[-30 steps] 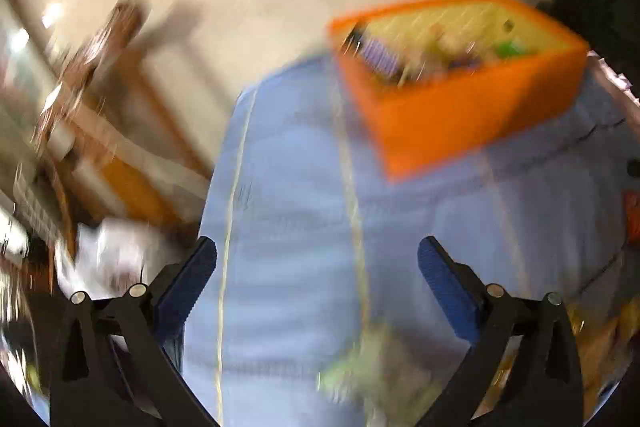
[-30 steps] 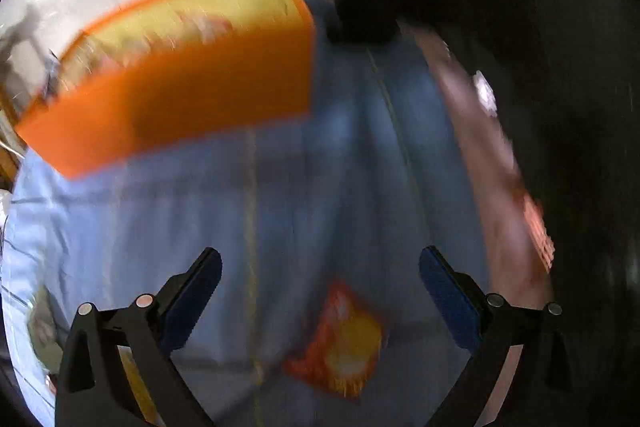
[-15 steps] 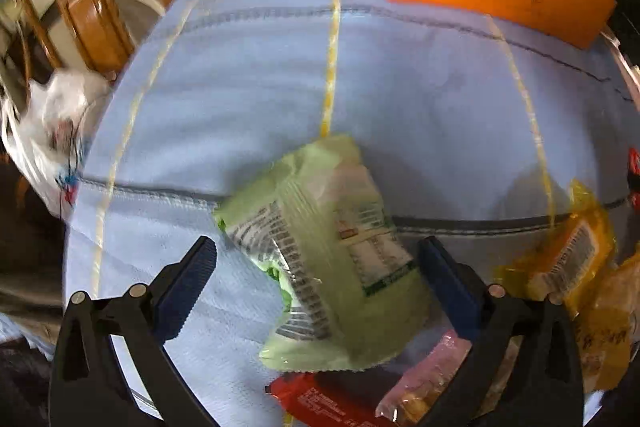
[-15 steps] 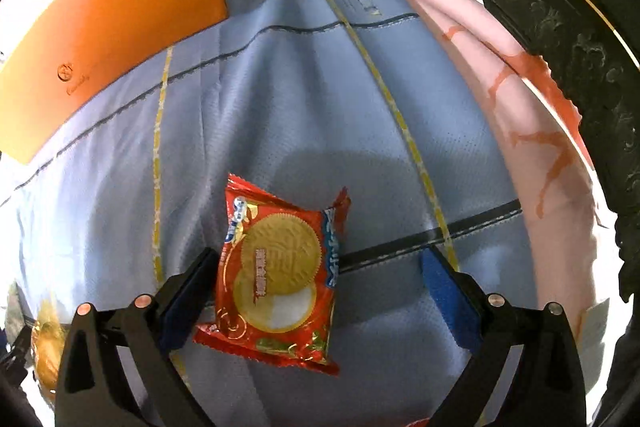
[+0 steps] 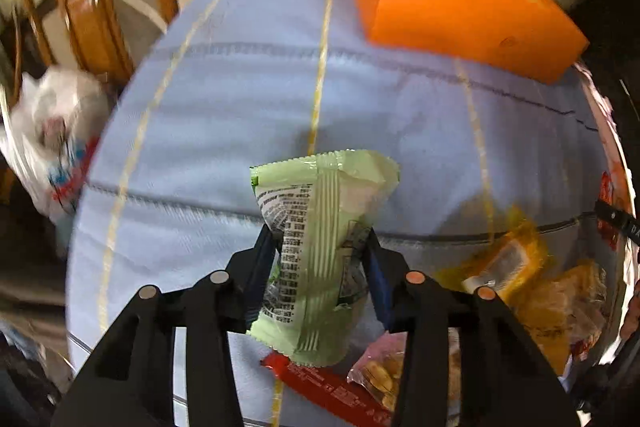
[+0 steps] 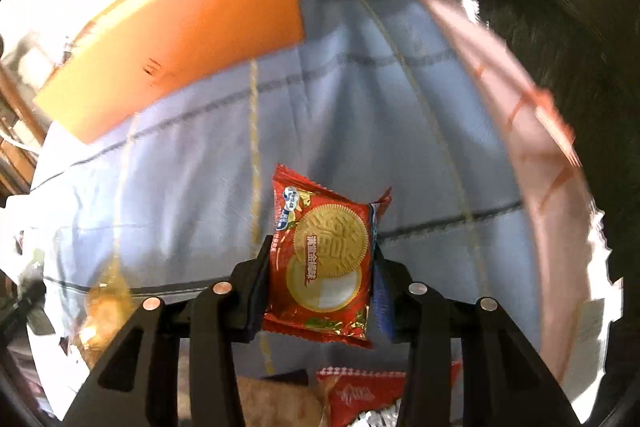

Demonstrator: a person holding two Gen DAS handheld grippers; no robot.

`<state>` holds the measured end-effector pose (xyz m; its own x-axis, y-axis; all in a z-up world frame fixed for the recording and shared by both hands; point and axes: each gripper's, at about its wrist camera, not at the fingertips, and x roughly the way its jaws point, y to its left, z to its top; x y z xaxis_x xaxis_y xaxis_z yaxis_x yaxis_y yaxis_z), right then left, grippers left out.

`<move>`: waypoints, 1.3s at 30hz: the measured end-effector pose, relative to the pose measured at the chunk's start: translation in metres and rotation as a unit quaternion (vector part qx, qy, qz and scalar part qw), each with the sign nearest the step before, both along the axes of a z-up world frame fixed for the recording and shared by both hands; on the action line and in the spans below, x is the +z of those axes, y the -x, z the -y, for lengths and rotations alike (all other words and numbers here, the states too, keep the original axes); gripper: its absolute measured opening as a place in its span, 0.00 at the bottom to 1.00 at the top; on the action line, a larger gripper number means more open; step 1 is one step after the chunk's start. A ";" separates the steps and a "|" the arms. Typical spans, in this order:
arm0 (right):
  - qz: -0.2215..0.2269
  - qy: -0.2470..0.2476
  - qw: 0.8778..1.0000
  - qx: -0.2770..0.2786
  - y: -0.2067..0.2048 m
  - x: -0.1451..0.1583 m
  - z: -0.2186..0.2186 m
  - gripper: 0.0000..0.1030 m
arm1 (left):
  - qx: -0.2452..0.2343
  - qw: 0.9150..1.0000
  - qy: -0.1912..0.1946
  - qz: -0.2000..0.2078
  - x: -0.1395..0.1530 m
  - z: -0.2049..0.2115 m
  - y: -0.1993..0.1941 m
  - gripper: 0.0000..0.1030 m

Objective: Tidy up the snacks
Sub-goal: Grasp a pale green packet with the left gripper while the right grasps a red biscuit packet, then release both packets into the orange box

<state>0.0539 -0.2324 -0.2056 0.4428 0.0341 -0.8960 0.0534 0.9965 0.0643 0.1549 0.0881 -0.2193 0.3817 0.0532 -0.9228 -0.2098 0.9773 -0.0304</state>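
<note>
My left gripper (image 5: 320, 247) is shut on a light green snack packet (image 5: 320, 239) and holds it above the blue cloth (image 5: 224, 99). My right gripper (image 6: 320, 259) is shut on a red cookie packet (image 6: 324, 259) with a gold round biscuit printed on it, also lifted off the cloth. An orange box (image 5: 460, 7) with snacks inside stands at the far side of the cloth; it also shows in the right wrist view (image 6: 180, 39) at the upper left.
Yellow packets (image 5: 508, 267), a red bar (image 5: 332, 391) and a pink packet (image 5: 384, 367) lie near the cloth's front right. A red packet (image 6: 360, 395) lies below my right gripper. A wooden chair (image 5: 88, 7) and a white bag (image 5: 52, 139) stand left.
Both grippers have closed on the packets that lay between their fingers and lifted them off the cloth. Both views have tilted up toward the orange box.
</note>
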 end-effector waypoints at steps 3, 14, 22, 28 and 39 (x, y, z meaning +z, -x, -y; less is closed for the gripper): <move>0.039 -0.017 0.999 0.008 -0.001 0.040 -0.004 0.42 | -0.016 1.000 0.004 0.026 0.026 0.003 -0.013 0.41; 0.175 -0.033 0.981 0.074 -0.116 0.165 -0.048 0.42 | -0.073 0.987 -0.042 0.137 0.125 0.031 -0.155 0.42; 0.186 -0.010 0.979 0.086 -0.191 0.186 -0.066 0.42 | -0.082 0.977 -0.071 0.182 0.169 0.049 -0.216 0.45; 0.205 0.057 0.971 0.111 -0.189 0.182 -0.088 0.96 | -0.038 0.971 -0.079 0.223 0.176 0.056 -0.222 0.96; 0.048 0.086 0.936 0.337 0.038 0.072 -0.072 0.96 | -0.444 0.890 -0.045 0.093 0.050 0.132 -0.054 0.96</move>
<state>0.0156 -0.1604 -0.1332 0.4521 0.1926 -0.8709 -0.5885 0.7982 -0.1289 0.2087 -0.0443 -0.1694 0.4561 -0.2752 -0.8463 0.6468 0.7557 0.1029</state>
